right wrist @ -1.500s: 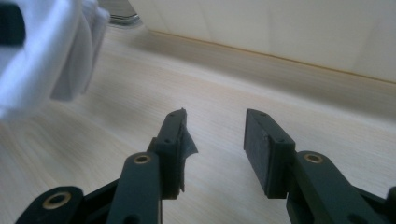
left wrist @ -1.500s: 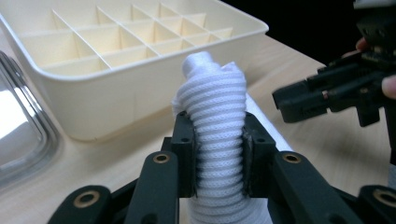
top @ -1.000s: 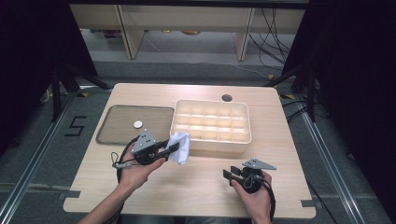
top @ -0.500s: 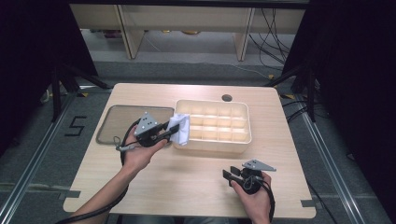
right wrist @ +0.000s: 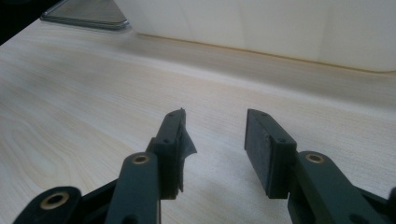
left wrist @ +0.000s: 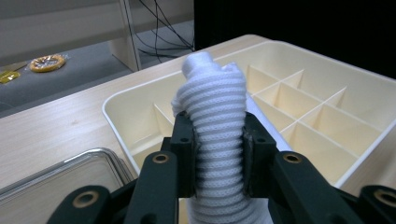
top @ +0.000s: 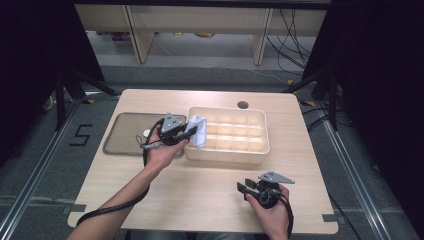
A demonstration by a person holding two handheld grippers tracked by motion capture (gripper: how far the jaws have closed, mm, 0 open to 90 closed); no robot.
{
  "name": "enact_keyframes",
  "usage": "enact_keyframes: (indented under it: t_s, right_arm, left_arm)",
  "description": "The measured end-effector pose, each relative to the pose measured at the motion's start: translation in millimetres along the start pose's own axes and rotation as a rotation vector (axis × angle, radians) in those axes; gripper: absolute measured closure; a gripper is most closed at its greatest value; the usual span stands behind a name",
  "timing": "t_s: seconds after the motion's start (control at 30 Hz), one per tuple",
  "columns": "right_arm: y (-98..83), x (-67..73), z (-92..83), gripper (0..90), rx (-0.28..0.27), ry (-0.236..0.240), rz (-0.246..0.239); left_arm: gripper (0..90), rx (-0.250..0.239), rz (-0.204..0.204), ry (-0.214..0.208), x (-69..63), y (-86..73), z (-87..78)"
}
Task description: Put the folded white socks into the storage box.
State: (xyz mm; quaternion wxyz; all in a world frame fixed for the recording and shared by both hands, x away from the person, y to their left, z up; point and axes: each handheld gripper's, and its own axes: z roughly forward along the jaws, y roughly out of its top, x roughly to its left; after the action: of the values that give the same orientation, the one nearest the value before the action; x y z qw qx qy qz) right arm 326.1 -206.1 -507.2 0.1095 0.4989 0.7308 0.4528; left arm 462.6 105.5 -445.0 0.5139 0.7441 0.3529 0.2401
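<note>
At centre frame, the left gripper point(top: 191, 131) pinches a white ribbed sock point(left wrist: 215, 121) over the cream divided box's point(top: 260, 150) left end; lower right, the right gripper point(right wrist: 212, 135) rests spread, empty

A grey tray point(top: 125, 145) (small round thing inside) lies on the table point(top: 200, 190).

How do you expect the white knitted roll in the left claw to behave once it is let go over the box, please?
The roll looks soft: the left claw pinches it in. It probably bends rather than snaps, since its top leans. Its ribbed knit likely grips, so it should not slip, and should drop lightly into the box.
</note>
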Motion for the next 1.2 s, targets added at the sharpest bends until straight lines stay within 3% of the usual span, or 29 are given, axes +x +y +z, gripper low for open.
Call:
enact_keyframes:
  t_s: [0.13,0.2,0.33,0.4,0.43,0.47,0.5,0.57,0.6,0.67,0.77,0.83,0.87,0.9,0.97,1.07,1.1,1.2]
  right_arm:
    - [-0.3,-1.4,-1.7,59.1,-0.013,-0.001,0.000]
    - [-1.3,2.1,-2.3,59.1,0.002,0.002,0.052]
    - [-0.4,-0.2,-1.3,59.1,-0.007,0.005,0.001]
    - [-0.3,2.6,-3.0,59.2,0.009,-0.005,0.036]
    - [-0.1,-0.5,-1.9,59.2,-0.004,-0.005,-0.001]
    - [-0.3,-0.8,-1.0,59.2,-0.012,0.003,-0.001]
    - [-0.2,-0.8,-1.0,59.2,-0.009,0.005,-0.001]
    - [0.0,0.1,-1.5,59.3,-0.003,-0.001,0.002]
    - [-0.3,3.4,-2.4,59.3,0.008,0.001,0.042]
    - [0.1,0.8,-2.6,59.3,-0.009,-0.009,-0.003]
    - [-0.3,-0.6,-1.2,59.3,-0.018,0.006,0.000]
    - [-0.1,-0.6,-1.7,59.3,-0.019,0.010,0.002]
    - [0.0,-0.2,-2.2,59.3,-0.016,0.017,0.006]
    - [0.0,-0.2,-2.2,59.3,-0.016,0.016,0.006]
    - [0.0,-0.5,-2.0,59.3,-0.019,0.014,0.003]
    - [0.1,-0.6,-1.4,59.3,-0.020,0.005,-0.002]
    - [0.2,-0.4,-1.3,59.4,-0.019,0.006,-0.002]
    - [0.5,0.0,-1.9,59.3,-0.026,0.005,-0.007]
  left_arm:
    - [70.5,0.029,0.030,0.016,-4.6,-3.7,5.2]
    - [70.5,0.036,0.045,0.024,-5.0,-5.1,7.4]
    - [70.5,0.064,0.091,0.060,-2.9,-5.5,8.9]
    - [70.5,0.075,0.106,0.072,-2.2,-5.9,9.2]
    - [70.5,0.076,0.109,0.070,-1.8,-6.4,9.7]
    - [70.4,0.073,0.146,0.080,-0.5,-5.7,9.8]
    - [70.5,0.085,0.139,0.084,-2.1,-6.8,9.7]
    - [70.5,0.078,0.171,0.089,-1.2,-6.3,10.6]
    - [70.4,0.078,0.176,0.093,-1.6,-6.2,10.9]
    - [70.5,0.086,0.159,0.091,-3.7,-6.9,11.4]
    - [70.5,0.083,0.156,0.093,-4.7,-7.4,12.7]
    - [70.4,0.082,0.189,0.099,-3.4,-7.5,13.0]
    - [70.4,0.089,0.166,0.096,-4.7,-9.0,13.2]
    - [70.4,0.090,0.190,0.098,-3.5,-8.8,13.2]
    - [70.4,0.107,0.174,0.095,-5.0,-9.2,12.8]
    - [70.2,0.115,0.189,0.098,-4.8,-7.2,13.8]
    - [70.1,0.143,0.207,0.096,-4.0,-5.6,13.4]
    - [69.9,0.171,0.197,0.089,-4.7,-3.7,15.4]
